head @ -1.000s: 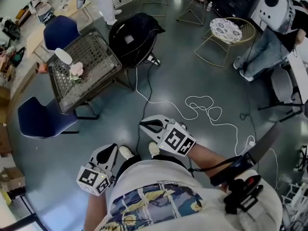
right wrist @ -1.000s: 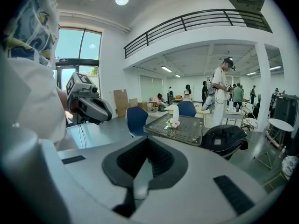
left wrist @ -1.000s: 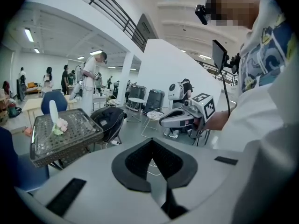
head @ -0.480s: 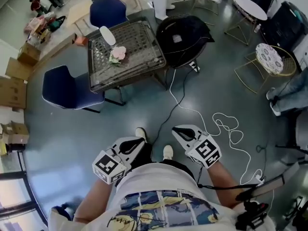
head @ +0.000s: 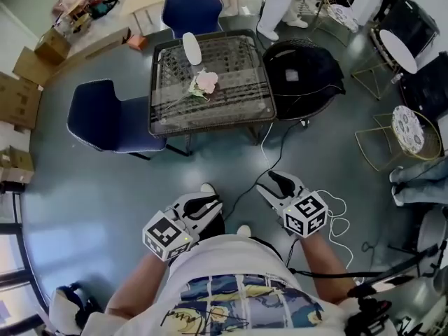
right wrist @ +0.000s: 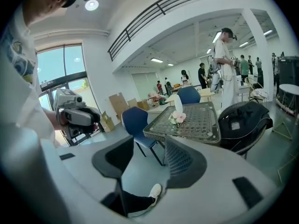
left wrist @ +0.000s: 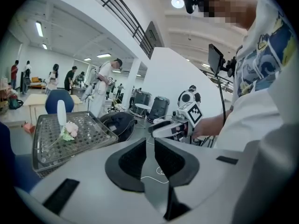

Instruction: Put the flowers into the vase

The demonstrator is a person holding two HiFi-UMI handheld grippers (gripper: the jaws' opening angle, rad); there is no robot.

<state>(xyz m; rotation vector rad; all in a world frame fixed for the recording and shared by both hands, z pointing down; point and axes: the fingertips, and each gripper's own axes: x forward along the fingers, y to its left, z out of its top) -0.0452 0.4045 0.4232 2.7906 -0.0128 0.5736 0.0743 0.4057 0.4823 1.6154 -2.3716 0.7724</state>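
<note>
Left gripper (head: pixel 208 204) and right gripper (head: pixel 274 180), its jaws just opened, gape empty; an off-centre stem could topple the slim vase (head: pixel 190 47) beside the flowers (head: pixel 206 82)

The table (head: pixel 238 107) with the flowers (head: pixel 205 82) and vase (head: pixel 191 47) has shifted from the head view's upper left to its upper middle. The right claw (head: pixel 277 181) has just been opening, nothing between its jaws.
</note>
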